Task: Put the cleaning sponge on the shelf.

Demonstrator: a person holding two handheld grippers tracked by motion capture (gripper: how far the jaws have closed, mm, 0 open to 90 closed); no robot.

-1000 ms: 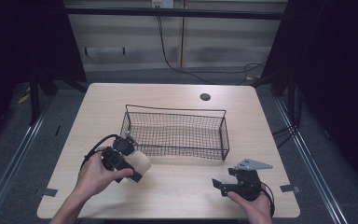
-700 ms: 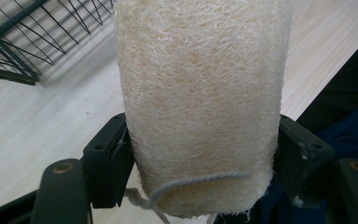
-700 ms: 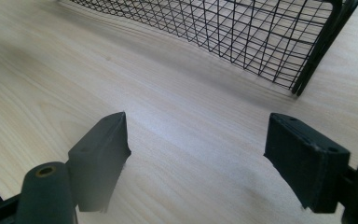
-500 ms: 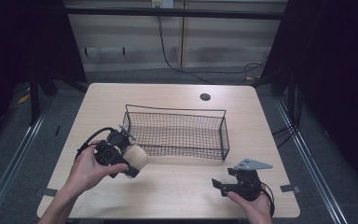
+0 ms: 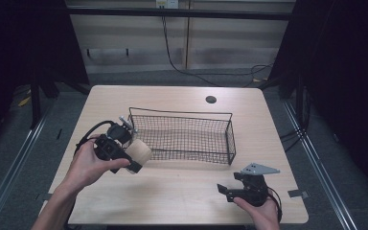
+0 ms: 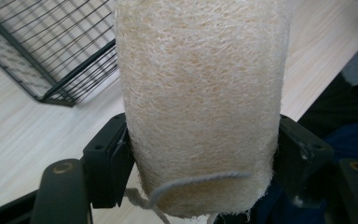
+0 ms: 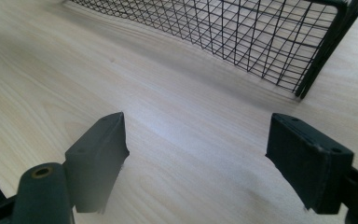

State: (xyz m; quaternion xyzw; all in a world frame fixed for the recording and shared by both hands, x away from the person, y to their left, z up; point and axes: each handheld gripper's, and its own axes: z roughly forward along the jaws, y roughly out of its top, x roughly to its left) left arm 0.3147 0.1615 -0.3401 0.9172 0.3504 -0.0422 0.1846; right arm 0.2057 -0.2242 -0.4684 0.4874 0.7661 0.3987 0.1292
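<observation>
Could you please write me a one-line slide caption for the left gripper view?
Left gripper clamps a beige loofah sponge above the wooden table, beside a corner of the black wire basket.

Cut off at the top edge of the left gripper view: the loofah roll, so no telling how long. Behind it, hidden, part of the wire basket. From the high view, left gripper fingertips covered by the roll. Right hand cut off at the bottom edge.

High view looks down over the table; both gripper views sit close, sharing the wire basket.
</observation>
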